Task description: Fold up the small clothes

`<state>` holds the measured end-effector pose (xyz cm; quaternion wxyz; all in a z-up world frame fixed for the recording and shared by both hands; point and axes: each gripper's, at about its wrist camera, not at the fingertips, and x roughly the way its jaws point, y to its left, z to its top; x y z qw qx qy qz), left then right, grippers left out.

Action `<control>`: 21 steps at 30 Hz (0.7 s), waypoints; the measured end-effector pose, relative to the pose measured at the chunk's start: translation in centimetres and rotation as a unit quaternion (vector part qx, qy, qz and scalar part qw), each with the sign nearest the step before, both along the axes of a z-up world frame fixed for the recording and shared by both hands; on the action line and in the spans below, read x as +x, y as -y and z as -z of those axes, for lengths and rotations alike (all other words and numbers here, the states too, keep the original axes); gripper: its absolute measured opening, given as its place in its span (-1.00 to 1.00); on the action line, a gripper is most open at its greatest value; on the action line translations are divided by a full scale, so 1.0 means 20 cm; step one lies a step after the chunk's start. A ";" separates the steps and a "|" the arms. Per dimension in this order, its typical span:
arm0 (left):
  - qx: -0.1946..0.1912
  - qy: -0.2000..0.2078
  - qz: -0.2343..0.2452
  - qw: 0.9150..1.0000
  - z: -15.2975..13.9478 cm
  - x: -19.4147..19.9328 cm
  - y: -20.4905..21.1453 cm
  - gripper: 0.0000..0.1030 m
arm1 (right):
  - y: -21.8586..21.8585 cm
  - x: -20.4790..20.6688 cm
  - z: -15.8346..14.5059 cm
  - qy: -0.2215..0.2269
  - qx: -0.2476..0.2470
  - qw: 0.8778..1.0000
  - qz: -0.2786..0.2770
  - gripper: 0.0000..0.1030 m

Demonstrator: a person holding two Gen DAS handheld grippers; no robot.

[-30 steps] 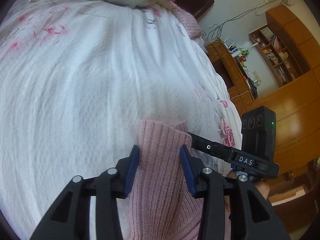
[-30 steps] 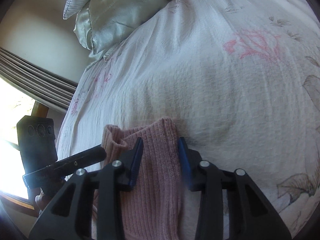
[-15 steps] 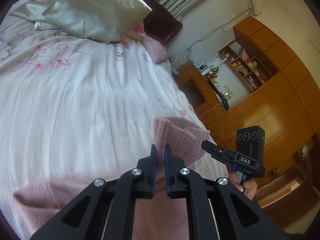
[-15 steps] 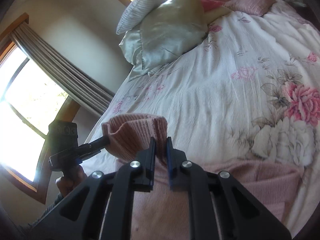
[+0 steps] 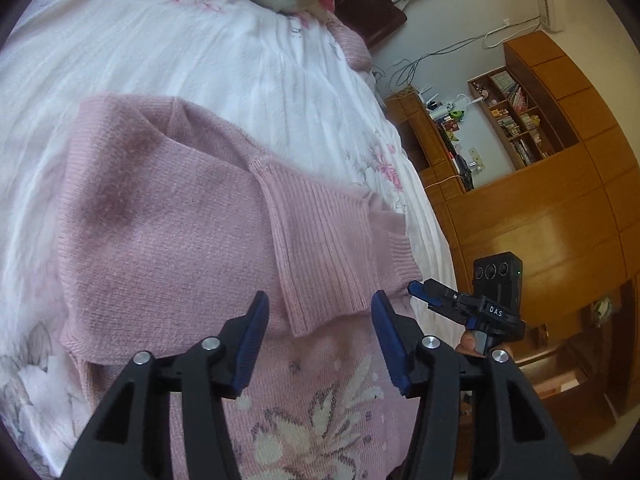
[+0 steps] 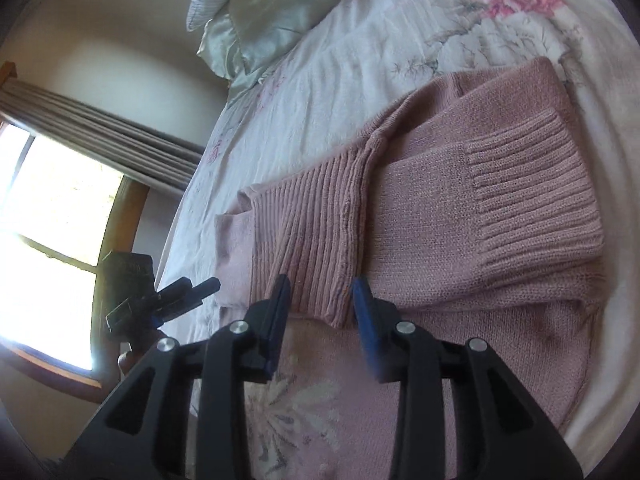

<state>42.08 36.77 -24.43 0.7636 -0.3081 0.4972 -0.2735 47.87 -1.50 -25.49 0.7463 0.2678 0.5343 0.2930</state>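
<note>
Lying across the middle of the left wrist view, on the floral bedspread (image 5: 168, 36), the pink knit sweater (image 5: 160, 220) has its ribbed hem (image 5: 324, 240) folded back over the body. The left gripper (image 5: 320, 344), lower centre, has jaws apart and empty; at right, the right gripper (image 6: 320, 312) likewise gapes over the hem. Judged next: square the edges and smooth outward before regripping.
</note>
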 end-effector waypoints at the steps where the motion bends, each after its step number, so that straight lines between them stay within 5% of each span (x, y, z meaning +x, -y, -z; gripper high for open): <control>1: 0.003 -0.011 0.004 1.000 0.03 0.03 0.04 0.09 | -0.03 0.02 0.03 -0.012 -0.002 1.000 0.001 -0.27; 5: 0.064 -0.062 0.008 0.996 0.16 0.12 0.17 0.02 | -0.12 0.07 0.16 -0.056 -0.027 0.998 0.003 -0.18; 6: 0.082 -0.067 0.000 0.994 0.17 0.12 0.18 -0.42 | -0.14 0.07 0.18 -0.057 -0.032 0.998 0.000 -0.21; 8: 0.100 -0.072 -0.012 0.992 0.18 0.12 0.19 -0.84 | -0.17 0.07 0.16 -0.045 -0.055 0.997 -0.013 -0.79; 13: 0.176 -0.049 -0.011 0.983 0.13 0.06 0.21 -0.88 | -0.11 0.00 0.09 -0.010 -0.097 0.995 -0.005 -0.84; 16: 0.165 -0.056 -0.007 0.985 0.16 0.05 0.19 -0.88 | -0.13 0.00 0.18 -0.019 -0.113 0.993 -0.018 -0.82; 21: 0.128 0.016 -0.027 0.991 -0.04 -0.07 0.11 -0.63 | -0.09 -0.07 0.01 0.032 -0.091 0.995 -0.001 -0.71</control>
